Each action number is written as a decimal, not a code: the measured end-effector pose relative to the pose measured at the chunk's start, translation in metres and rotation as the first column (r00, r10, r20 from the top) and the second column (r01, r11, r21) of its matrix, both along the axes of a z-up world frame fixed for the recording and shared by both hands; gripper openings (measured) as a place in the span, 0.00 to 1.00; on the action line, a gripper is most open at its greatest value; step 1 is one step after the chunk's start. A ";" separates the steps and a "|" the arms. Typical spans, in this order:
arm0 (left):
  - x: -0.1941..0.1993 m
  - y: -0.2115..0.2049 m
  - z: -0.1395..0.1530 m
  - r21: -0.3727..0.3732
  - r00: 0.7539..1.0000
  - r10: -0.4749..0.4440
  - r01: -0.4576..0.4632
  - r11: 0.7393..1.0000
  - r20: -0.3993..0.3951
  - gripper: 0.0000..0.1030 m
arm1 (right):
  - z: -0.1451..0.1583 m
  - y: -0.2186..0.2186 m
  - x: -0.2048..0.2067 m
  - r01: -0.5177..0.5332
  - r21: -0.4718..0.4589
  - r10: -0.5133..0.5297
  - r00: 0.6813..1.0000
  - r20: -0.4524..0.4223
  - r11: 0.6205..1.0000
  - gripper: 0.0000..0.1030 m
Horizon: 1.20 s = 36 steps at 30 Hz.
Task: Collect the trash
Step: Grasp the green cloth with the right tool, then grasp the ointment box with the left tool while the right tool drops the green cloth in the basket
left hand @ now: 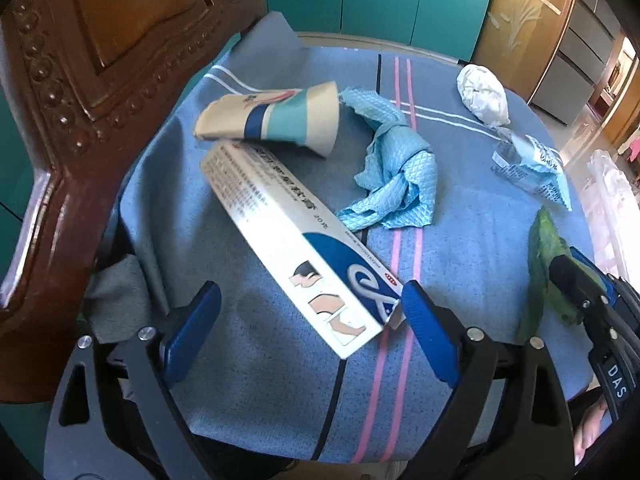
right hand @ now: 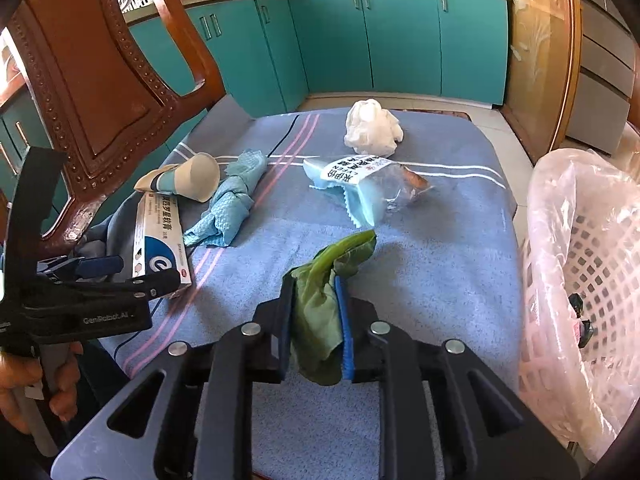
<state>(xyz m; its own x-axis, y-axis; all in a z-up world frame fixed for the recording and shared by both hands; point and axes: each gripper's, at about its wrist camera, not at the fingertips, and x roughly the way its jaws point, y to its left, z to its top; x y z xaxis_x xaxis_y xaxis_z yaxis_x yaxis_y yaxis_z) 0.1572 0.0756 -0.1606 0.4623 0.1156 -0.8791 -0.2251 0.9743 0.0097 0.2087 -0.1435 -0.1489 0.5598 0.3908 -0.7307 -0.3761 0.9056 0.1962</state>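
My left gripper (left hand: pixel 310 312) is open around the near end of a white and blue ointment box (left hand: pixel 288 236); its right pad touches the box corner. The box also shows in the right wrist view (right hand: pixel 158 236). My right gripper (right hand: pixel 314 300) is shut on a green leaf (right hand: pixel 332 280) and holds it above the blue cloth; the leaf also shows in the left wrist view (left hand: pixel 544 264). A crushed paper cup (left hand: pixel 276 118), a blue wipe (left hand: pixel 396 176), a white paper wad (right hand: pixel 372 128) and a clear wrapper (right hand: pixel 368 180) lie on the cloth.
A white basket lined with a clear bag (right hand: pixel 584 280) stands at the right of the cloth-covered seat (right hand: pixel 440 248). A carved wooden chair back (left hand: pixel 88 80) rises at the left. Teal cabinets (right hand: pixel 400 40) stand behind.
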 end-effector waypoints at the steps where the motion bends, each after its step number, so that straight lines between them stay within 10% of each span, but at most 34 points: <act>1: 0.000 0.000 0.001 -0.003 1.000 -0.001 0.001 1.000 0.004 0.89 | 0.000 -0.001 -0.001 0.000 -0.001 0.000 1.000 -0.001 1.000 0.23; 10: -0.024 0.011 0.024 -0.042 0.999 -0.014 0.016 0.999 0.051 0.89 | -0.002 0.008 -0.004 -0.039 -0.005 0.038 0.999 -0.012 0.999 0.48; 25: 0.020 0.031 -0.010 -0.155 0.990 0.113 -0.126 0.980 -0.089 0.89 | -0.004 0.009 -0.002 -0.014 -0.027 0.014 1.000 -0.003 1.000 0.53; 36: -0.015 0.029 0.001 -0.184 1.000 -0.005 0.002 0.983 -0.015 0.50 | -0.007 -0.001 0.006 0.032 -0.007 -0.032 0.999 -0.037 0.999 0.55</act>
<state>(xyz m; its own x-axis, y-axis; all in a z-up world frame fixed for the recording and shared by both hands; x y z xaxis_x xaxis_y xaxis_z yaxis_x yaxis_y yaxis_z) 0.1417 0.1047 -0.1598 0.4488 -0.0507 -0.8922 -0.2233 0.9604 -0.1669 0.2150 -0.1450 -0.1561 0.5444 0.3684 -0.7536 -0.3398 0.9183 0.2034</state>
